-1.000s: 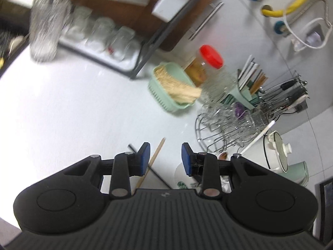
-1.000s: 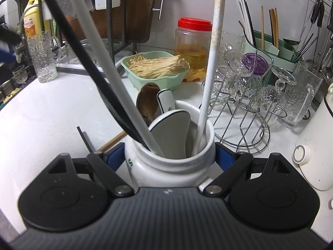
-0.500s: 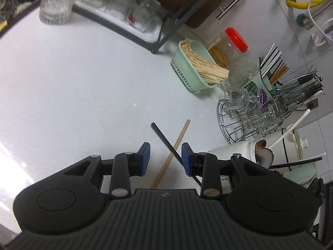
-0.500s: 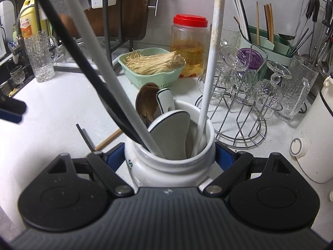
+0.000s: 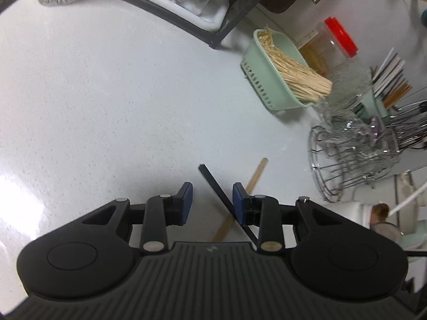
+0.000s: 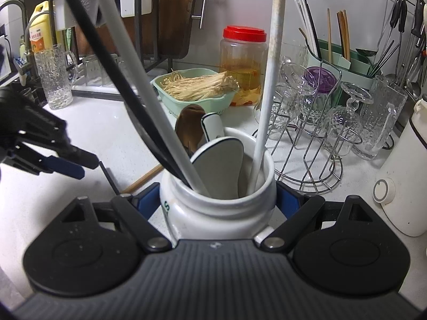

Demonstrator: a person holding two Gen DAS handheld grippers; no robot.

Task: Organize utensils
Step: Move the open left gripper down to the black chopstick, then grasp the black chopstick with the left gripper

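Observation:
A black chopstick (image 5: 213,184) and a wooden chopstick (image 5: 256,173) lie crossed on the white counter. My left gripper (image 5: 212,200) is open just above them, the black one passing between its fingers. It also shows in the right wrist view (image 6: 66,165), with the black chopstick (image 6: 108,173) and wooden chopstick (image 6: 145,177) beside it. My right gripper (image 6: 217,200) is shut on a white ceramic utensil jar (image 6: 213,208) holding a black chopstick, white chopsticks, a wooden spoon and white spoons.
A green basket of enoki mushrooms (image 5: 269,80), a red-lidded jar (image 6: 242,61), a wire rack of glasses (image 6: 320,138) and a green cutlery holder (image 6: 344,64) stand behind. A dish rack (image 5: 170,5) and glass mug (image 6: 54,77) are at the left, a white kettle (image 6: 405,181) right.
My left gripper has moved down and forward over the two crossed chopsticks, staying open. My right gripper has kept its hold on the jar, almost still.

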